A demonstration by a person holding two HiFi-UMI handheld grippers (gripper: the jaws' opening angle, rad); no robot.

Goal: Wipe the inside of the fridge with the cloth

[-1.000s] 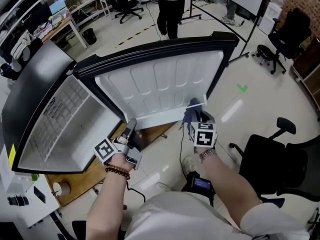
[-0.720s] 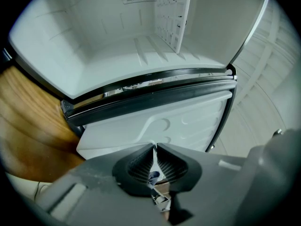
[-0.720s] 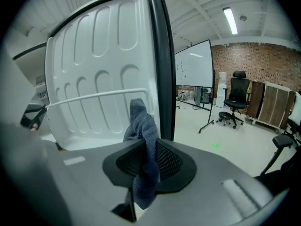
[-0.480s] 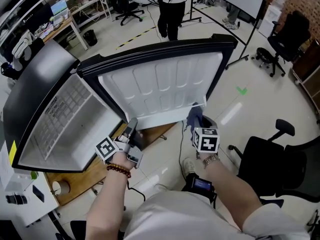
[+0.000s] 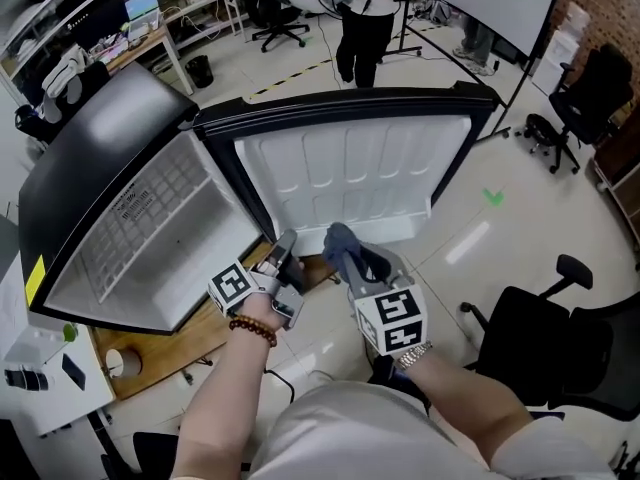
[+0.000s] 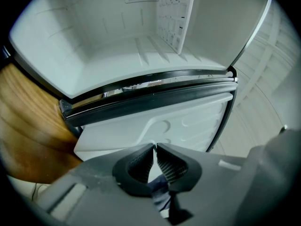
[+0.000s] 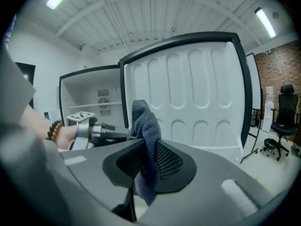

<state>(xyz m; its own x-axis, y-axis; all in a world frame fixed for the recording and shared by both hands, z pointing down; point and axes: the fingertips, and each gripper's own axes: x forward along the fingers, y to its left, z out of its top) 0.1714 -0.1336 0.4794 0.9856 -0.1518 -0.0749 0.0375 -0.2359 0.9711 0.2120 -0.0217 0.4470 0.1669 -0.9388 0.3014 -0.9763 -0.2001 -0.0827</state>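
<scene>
My right tool [image 7: 146, 150] is clenched on the cloth [image 7: 142, 119], which bunches up between the jaws and hangs below them. It is out in front of the open door [image 5: 350, 173], not inside the fridge [image 5: 150, 238]. My left tool [image 6: 155, 147] is closed on nothing, tips together, low down near where door meets fridge. I judge this the carry-in step, with no wiping begun. Next I need to bring the cloth left, past the door, into the white cavity and press it flat on a wall. The cavity's deep corners are hard to read, and my tool's body hides the cloth's lower end.
</scene>
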